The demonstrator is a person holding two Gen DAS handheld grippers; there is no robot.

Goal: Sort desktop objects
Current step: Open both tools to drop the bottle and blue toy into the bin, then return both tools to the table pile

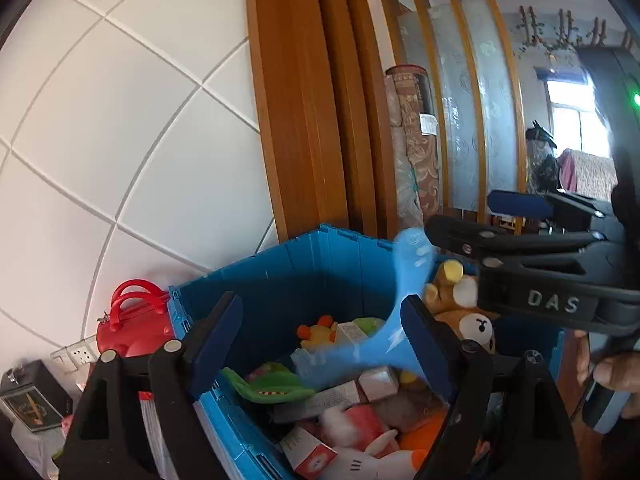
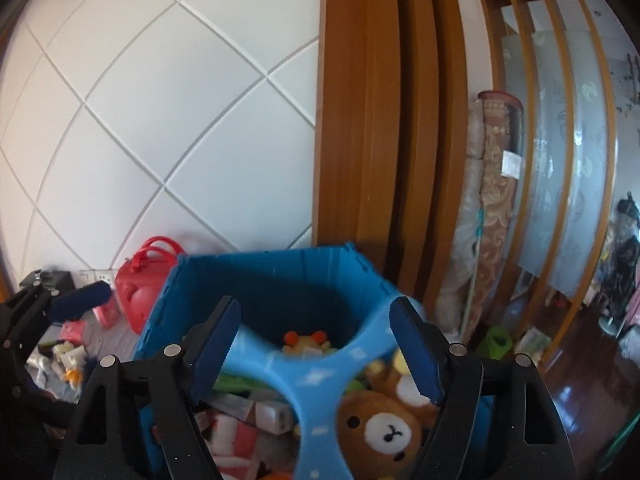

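**Mia:** What do you see in the big blue plastic box (image 1: 288, 280)?

**Sam:** Lots of soft toys and small card boxes. A brown teddy bear with a white face (image 2: 380, 426) lies near the front. A little orange and yellow plush toy (image 2: 306, 342) sits further back. There is a green plush toy (image 1: 276, 384) too, and a pink and white plush one (image 1: 360, 428).

**Mia:** And that light blue soft thing with white marks (image 2: 316, 384)?

**Sam:** It is over the box, blurry, and it runs across from one gripper to the other. In the right camera it lies between the dark blue pads, in front of the bear. I cannot tell if it touches anything.

**Mia:** Are the fingers squeezing it?

**Sam:** No. The right gripper (image 2: 316, 346) has its fingers spread wide, and no pad presses on the blue thing. The left gripper (image 1: 320, 340) is spread wide as well. The blue thing passes close by its right pad, but I cannot tell if they touch.

**Mia:** What is next to the box?

**Sam:** A red plastic bag with two handles (image 1: 134, 320) stands just beside it, by the white tiled wall (image 1: 120, 120). A wooden door frame (image 2: 380, 120) is behind the box, with a rolled-up patterned rug (image 2: 494, 200) leaning near it.

**Mia:** Can you see a person?

**Sam:** A hand (image 1: 612, 372) holds the right gripper's handle at the edge of the left camera.
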